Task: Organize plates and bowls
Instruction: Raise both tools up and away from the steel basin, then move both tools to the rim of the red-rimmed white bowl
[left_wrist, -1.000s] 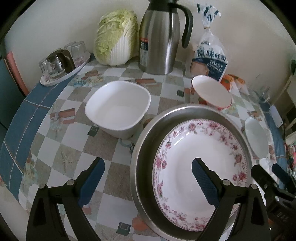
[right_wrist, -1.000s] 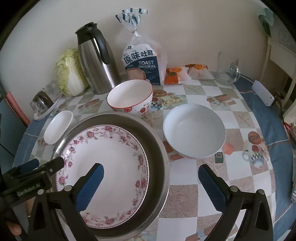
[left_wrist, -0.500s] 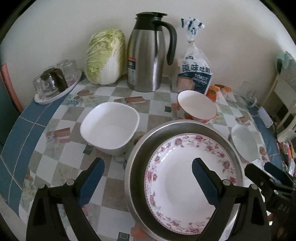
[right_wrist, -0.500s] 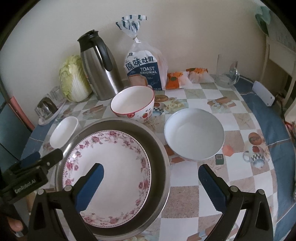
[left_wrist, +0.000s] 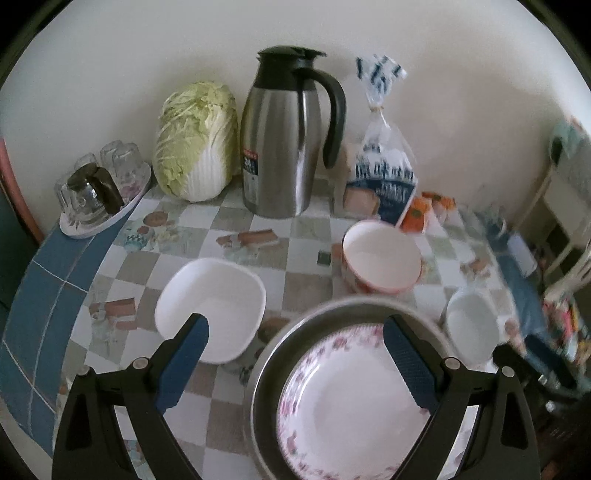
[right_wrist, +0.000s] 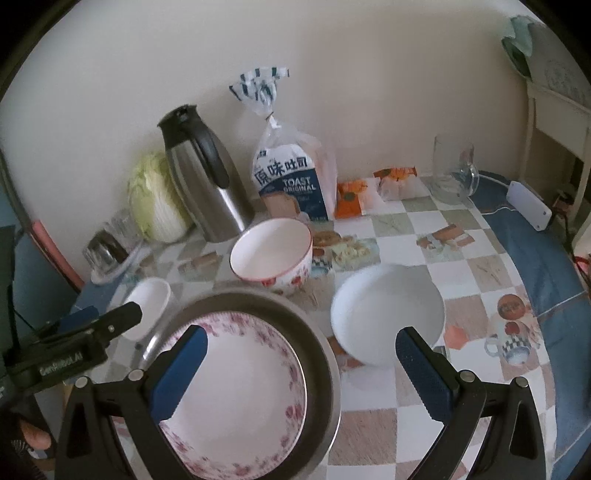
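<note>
A floral plate (left_wrist: 351, 402) lies inside a steel basin (left_wrist: 273, 354) at the table's near side; both also show in the right wrist view, plate (right_wrist: 240, 391) and basin (right_wrist: 321, 354). A square white bowl (left_wrist: 218, 295) sits left of the basin. A red-rimmed bowl (left_wrist: 380, 254) stands behind it. A round white bowl (right_wrist: 388, 310) sits to its right. My left gripper (left_wrist: 295, 354) is open and empty above the basin's left rim. My right gripper (right_wrist: 301, 365) is open and empty above the basin's right rim.
A steel thermos (left_wrist: 284, 140), a cabbage (left_wrist: 195, 136), a toast bag (left_wrist: 384, 177) and a tray of glasses (left_wrist: 99, 188) line the back wall. A glass mug (right_wrist: 452, 170) and a white power adapter (right_wrist: 528, 205) sit at the far right.
Both grippers have pulled back and risen, so the basin and plate sit lower in both views. Nothing on the table has moved.
</note>
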